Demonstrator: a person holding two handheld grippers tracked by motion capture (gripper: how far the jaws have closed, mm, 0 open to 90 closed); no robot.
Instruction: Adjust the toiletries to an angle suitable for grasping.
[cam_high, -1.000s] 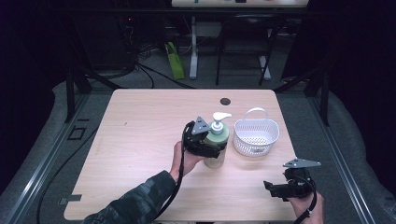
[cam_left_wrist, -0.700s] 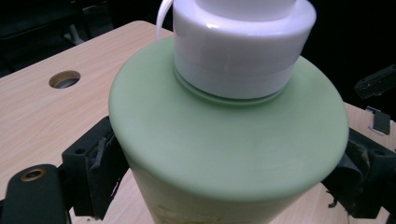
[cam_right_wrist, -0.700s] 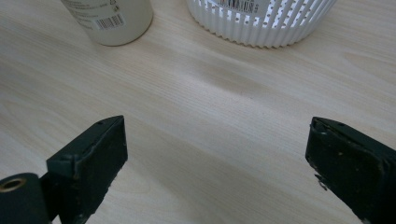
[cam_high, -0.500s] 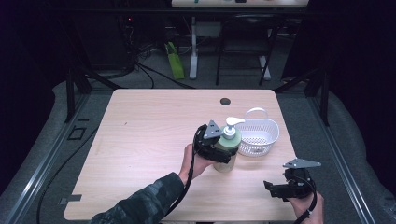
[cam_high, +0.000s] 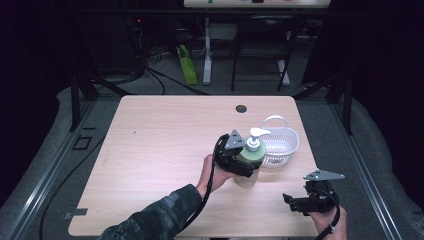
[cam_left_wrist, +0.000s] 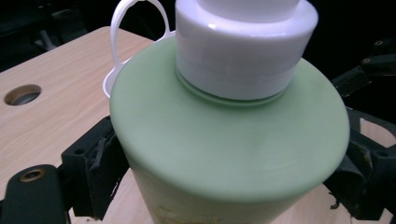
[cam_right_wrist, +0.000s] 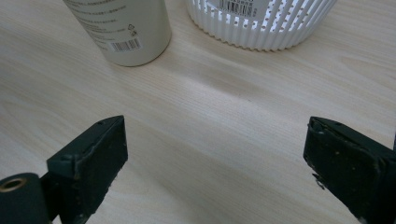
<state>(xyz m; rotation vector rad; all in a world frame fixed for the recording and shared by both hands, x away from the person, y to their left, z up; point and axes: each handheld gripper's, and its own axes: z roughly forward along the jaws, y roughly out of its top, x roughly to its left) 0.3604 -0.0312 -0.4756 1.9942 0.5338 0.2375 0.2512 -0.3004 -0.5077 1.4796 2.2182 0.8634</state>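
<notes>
Nearest you, your right gripper hangs over the table's front right corner, jaws spread wide and holding nothing. Your left gripper clamps the green pump bottle upright on the wood. Just beyond it, the white basket looks empty.

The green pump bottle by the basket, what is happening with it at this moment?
A person is working at the wooden table with a hand-held gripper in each hand. The left hand-held gripper is shut on the green pump bottle, one jaw on each side of its body, right beside the white basket. Whether the bottle's base touches the table I cannot tell. The right hand-held gripper waits open and empty near the table's front edge.
</notes>
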